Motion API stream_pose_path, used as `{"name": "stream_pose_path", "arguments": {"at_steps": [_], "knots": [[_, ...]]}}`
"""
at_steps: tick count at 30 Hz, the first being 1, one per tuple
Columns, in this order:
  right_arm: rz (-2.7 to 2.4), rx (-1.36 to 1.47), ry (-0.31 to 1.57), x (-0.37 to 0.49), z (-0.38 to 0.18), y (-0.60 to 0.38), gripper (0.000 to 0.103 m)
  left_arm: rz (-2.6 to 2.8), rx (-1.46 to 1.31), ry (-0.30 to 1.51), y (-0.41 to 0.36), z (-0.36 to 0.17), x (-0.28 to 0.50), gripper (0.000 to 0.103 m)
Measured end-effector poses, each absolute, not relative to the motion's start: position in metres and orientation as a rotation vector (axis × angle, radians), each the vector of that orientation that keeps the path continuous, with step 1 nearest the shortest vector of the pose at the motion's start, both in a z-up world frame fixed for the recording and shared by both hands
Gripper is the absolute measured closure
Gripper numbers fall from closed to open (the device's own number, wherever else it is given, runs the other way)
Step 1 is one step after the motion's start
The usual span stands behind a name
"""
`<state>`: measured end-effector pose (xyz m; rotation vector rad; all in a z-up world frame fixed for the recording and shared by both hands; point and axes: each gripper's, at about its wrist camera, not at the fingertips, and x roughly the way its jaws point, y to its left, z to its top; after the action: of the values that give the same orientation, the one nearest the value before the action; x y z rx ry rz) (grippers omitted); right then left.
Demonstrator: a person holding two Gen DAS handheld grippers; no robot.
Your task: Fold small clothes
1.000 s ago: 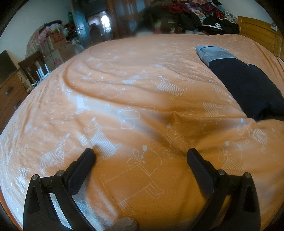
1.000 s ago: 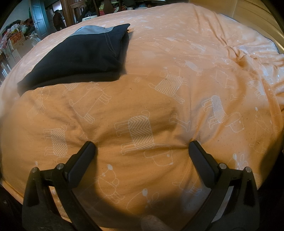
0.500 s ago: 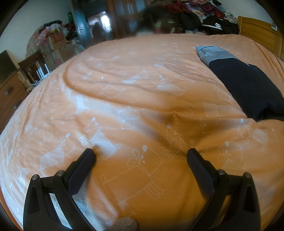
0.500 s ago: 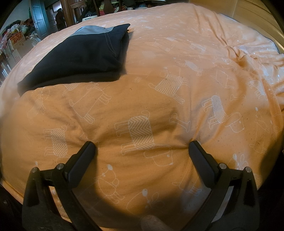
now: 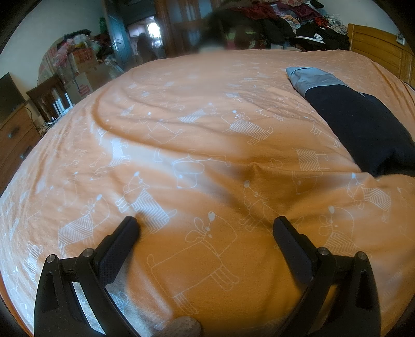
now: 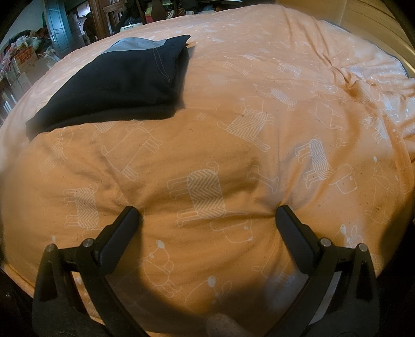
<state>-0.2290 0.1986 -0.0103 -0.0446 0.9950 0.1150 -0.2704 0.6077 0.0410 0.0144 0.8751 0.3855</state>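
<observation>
Bare orange bedspread (image 5: 197,134) ahead of both tongs, only the folded dark garment (image 6: 124,80) lying well beyond.

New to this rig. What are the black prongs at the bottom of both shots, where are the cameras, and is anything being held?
No robot arm here: a person holds one two-finger gripper in each hand, and a fisheye camera on each looks forward along its fingers. The black prongs are those fingers. One picture comes from the left gripper, the other from the right gripper. Both are open and hold nothing; their tips sit low at the orange duvet, printed with white animals. The only garment on the bed is a folded dark garment with a grey band, lying ahead of both grippers and apart from them. A clothes pile sits beyond the bed.
</observation>
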Motion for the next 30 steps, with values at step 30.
{"name": "stream_pose_path", "arguments": {"at_steps": [30], "knots": [[0.12, -0.09, 0.957, -0.237, 0.026, 0.211, 0.0, 0.302, -0.122, 0.845, 0.608, 0.105, -0.278, 0.0]]}}
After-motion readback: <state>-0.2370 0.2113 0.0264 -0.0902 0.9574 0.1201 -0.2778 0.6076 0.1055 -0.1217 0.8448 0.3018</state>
